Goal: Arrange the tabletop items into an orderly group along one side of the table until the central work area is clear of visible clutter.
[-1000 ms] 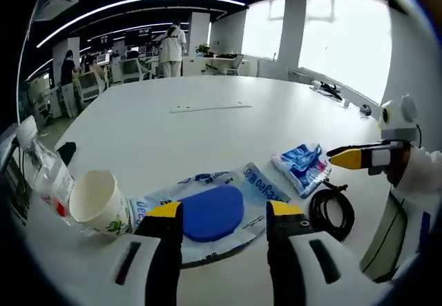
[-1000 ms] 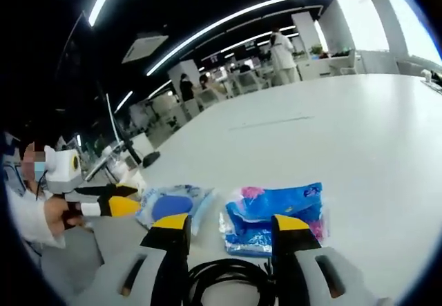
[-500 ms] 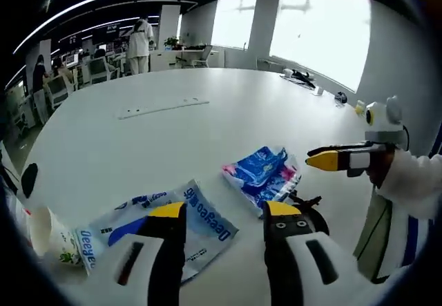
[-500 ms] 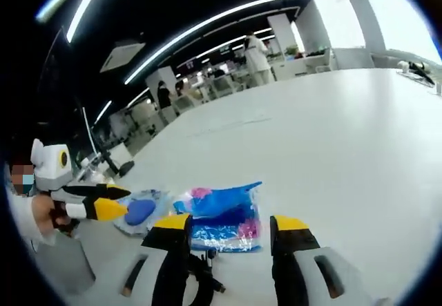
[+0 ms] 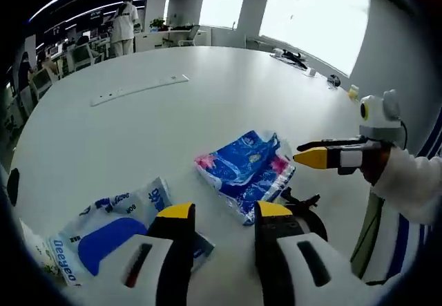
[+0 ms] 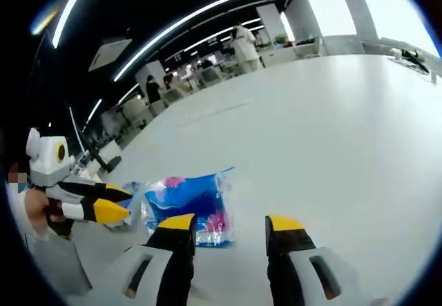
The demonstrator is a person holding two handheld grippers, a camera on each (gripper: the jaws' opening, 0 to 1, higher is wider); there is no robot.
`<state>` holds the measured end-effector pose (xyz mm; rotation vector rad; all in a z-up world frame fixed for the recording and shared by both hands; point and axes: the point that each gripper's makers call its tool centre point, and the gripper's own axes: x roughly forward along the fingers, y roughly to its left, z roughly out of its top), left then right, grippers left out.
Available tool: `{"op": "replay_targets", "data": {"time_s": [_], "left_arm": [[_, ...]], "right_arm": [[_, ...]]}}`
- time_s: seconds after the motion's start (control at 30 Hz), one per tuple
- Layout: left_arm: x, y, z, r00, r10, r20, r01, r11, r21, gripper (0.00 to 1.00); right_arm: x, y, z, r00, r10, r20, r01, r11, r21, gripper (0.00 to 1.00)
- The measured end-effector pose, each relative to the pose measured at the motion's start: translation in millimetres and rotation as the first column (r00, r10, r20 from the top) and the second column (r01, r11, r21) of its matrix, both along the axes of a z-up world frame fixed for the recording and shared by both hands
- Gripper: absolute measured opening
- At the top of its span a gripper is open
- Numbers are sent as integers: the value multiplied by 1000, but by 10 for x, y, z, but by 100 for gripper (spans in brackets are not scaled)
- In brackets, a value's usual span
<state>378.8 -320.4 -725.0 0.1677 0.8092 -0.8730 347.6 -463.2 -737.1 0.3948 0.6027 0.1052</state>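
Wide white desk [image 5: 173,112] in an open-plan office, mid-tidy. Left gripper [image 5: 217,216] low over the near edge, fingers spread and holding nothing. Straight ahead and just beyond the tips, a blue tissue pack [image 5: 245,170] with pink patches, long axis slanting away toward upper right. Down to the left, touching nothing, a flat clear pouch [image 5: 110,233] with a blue pad inside, lettering readable as "Deegeo". Black cable [image 5: 304,209] coiled just right of the right finger, partly hidden. Right gripper [image 5: 309,158] reaching in from the right, yellow tip near the pack's far end.

From the right gripper [image 6: 230,226] view, fingers likewise spread and empty, the pack [image 6: 190,206] ahead and left of the left fingertip, the left gripper [image 6: 114,202] beside it. Probably nearer the pack: the left gripper, with the pack almost on its centre line. Print on the pack too small to read.
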Motion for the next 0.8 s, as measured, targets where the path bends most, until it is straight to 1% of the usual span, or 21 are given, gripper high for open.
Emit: {"op": "replay_targets", "data": {"time_s": [0.2, 0.27, 0.3, 0.37, 0.4, 0.47, 0.63, 0.7, 0.8], "left_arm": [[28, -71, -106, 998, 9, -60, -9, 1000, 3, 20], [20, -83, -139, 997, 11, -81, -10, 1000, 9, 13], [26, -90, -148, 996, 10, -83, -9, 1000, 13, 10], [22, -91, -170, 995, 13, -96, -11, 1000, 19, 2], [26, -93, -166, 994, 23, -104, -22, 1000, 13, 2], [43, -84, -156, 993, 43, -113, -42, 999, 9, 1], [76, -33, -23, 987, 88, -135, -91, 996, -19, 0], [77, -3, 16, 983, 111, -144, -116, 993, -24, 0], [84, 49, 48, 979, 137, -153, -142, 990, -21, 0]], "right_arm": [[49, 69, -83, 999, 35, -10, -34, 999, 5, 30], [55, 87, -104, 999, 42, -12, -42, 999, 8, 23], [58, 106, -119, 999, 47, -13, -47, 999, 17, 19], [62, 141, -143, 998, 55, -14, -54, 998, 29, 7], [61, 152, -148, 998, 56, -15, -56, 998, 32, 1], [69, 177, -134, 998, 55, -7, -54, 998, 37, 0], [88, 285, -46, 997, 72, 11, -72, 996, 60, 0], [96, 315, -7, 997, 76, 21, -77, 995, 59, 0], [109, 375, 41, 997, 78, 30, -80, 994, 76, 0]]}}
